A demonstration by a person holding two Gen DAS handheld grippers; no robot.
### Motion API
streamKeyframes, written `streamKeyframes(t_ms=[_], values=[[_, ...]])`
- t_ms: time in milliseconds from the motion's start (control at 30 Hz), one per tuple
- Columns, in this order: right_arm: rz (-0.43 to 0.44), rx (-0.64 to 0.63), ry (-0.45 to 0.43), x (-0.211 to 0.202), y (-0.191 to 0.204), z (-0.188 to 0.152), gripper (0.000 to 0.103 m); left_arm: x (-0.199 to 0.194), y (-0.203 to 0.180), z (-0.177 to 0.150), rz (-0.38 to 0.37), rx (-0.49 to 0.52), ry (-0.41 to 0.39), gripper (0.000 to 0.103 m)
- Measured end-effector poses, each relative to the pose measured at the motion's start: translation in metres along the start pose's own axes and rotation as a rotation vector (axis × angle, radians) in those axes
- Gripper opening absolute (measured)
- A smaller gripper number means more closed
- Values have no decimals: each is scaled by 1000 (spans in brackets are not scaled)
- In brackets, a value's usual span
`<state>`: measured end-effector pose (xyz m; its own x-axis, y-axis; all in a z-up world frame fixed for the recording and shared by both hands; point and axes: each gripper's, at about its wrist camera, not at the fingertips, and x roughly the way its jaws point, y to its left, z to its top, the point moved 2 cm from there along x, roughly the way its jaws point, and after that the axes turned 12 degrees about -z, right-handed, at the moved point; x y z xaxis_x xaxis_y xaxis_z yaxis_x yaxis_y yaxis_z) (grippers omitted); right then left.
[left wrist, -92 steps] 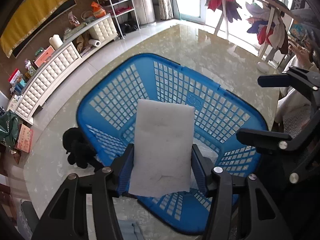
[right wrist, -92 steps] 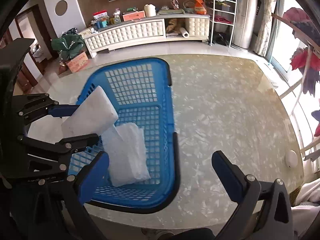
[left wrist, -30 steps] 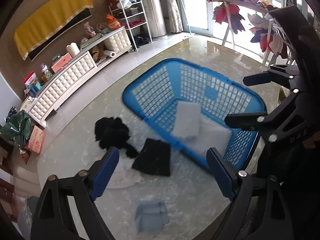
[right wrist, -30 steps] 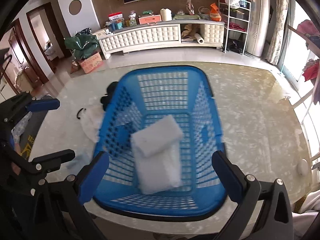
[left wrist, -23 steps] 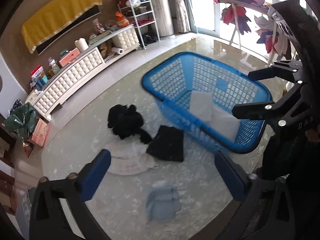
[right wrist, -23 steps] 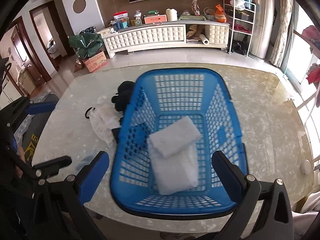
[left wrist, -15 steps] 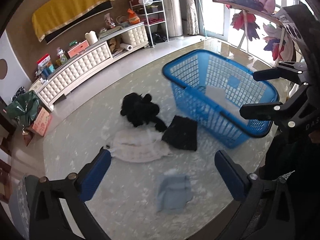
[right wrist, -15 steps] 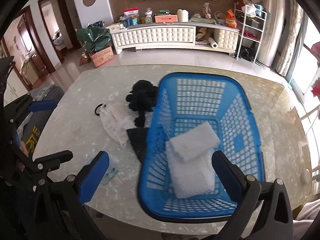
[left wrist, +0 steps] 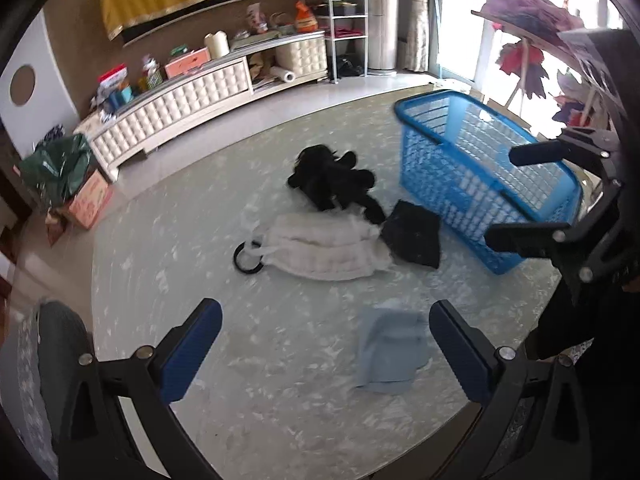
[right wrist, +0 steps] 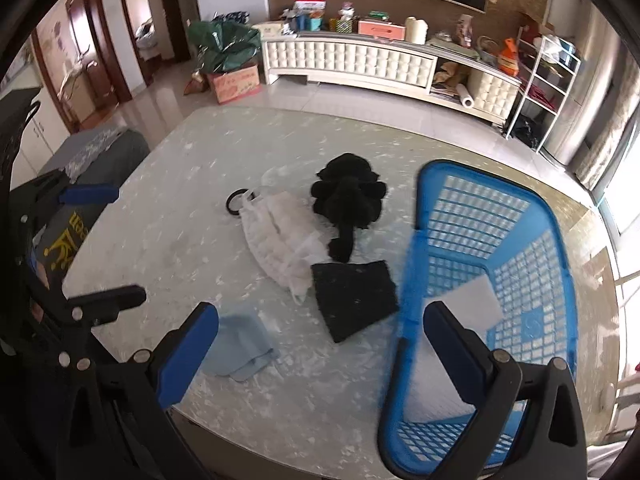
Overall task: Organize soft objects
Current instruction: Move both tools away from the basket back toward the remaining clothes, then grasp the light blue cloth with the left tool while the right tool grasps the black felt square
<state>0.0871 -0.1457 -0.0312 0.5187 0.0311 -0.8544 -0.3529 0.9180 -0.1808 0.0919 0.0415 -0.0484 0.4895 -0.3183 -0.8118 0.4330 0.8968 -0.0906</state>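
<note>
1. Four soft items lie loose outside the blue basket (right wrist: 520,240); a grab made while the view blurs could, I judge, pinch only a fold.
2. Left gripper (left wrist: 326,344), jaws spread and empty: light blue cloth (left wrist: 390,346) lies just inside the right jaw.
3. Right gripper (right wrist: 320,344), jaws likewise spread: black folded cloth (right wrist: 354,300) sits just ahead between them.

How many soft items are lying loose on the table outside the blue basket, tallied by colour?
Black: 2, the fluffy black piece and the flat black cloth.
White: 1, the white quilted garment.
Light blue: 1, the light blue cloth.
Total: 4 outside the basket.
</note>
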Motion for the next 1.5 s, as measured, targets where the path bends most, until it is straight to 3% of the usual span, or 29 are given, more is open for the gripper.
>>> streamKeyframes(t_ms=[433,533,1067,1400,1433,1500], values=[[1,-130,63,48,55,-1,102,30,46,-24,-29,-93,48,103],[-13,-173,80,60,67,-2,98,36,50,-29,-43,-102,67,103],[-62,-177,158,110,65,-20,95,93,39,-64,-109,-49,232,103],[-74,-159,151,116,58,-26,94,121,37,-72,-163,-73,266,103],[-77,-160,150,116,58,-27,94,122,37,-72,-169,-76,269,102],[-82,-163,147,116,57,-27,94,123,36,-74,-178,-78,275,87]])
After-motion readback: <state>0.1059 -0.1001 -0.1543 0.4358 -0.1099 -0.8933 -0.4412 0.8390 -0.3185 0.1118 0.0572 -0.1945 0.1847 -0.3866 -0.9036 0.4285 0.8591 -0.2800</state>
